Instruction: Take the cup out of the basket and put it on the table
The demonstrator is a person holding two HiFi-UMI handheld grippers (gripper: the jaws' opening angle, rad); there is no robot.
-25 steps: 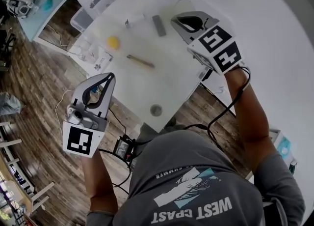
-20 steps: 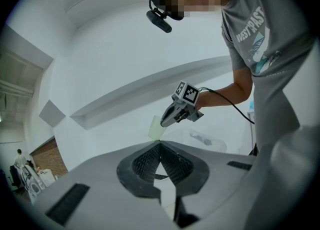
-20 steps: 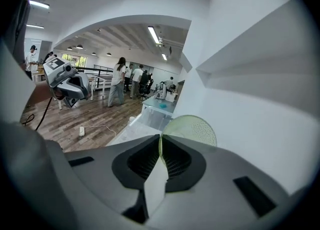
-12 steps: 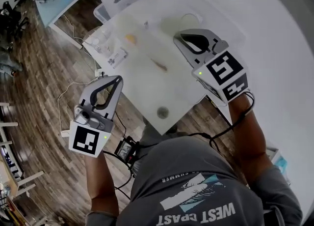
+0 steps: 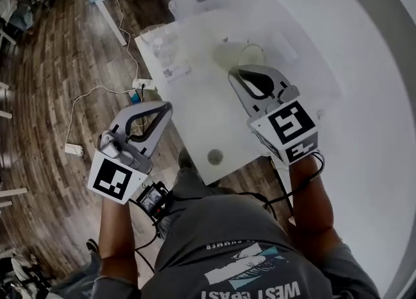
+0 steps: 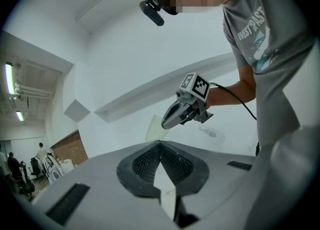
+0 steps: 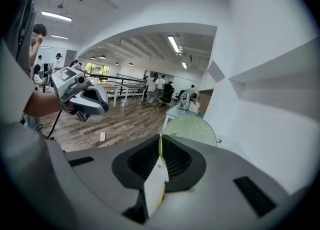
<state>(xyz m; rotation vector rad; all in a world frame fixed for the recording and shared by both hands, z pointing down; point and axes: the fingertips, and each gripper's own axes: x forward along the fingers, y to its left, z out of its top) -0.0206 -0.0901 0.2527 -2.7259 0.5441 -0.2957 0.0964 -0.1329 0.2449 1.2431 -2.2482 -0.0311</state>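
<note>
I hold left gripper [image 5: 164,106] and right gripper [image 5: 234,75] clenched, empty. Cup unresolved in basket [image 7: 192,130]; I judge it light: pinch rim gently.

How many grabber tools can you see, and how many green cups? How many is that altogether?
Grippers: 2, the left gripper and the right gripper
Green cups: 1, the green cup, pinched by its rim in the right gripper
Total: 3

Basket [image 5: 229,56] half behind right tool [image 5: 240,71], washed-out
</note>
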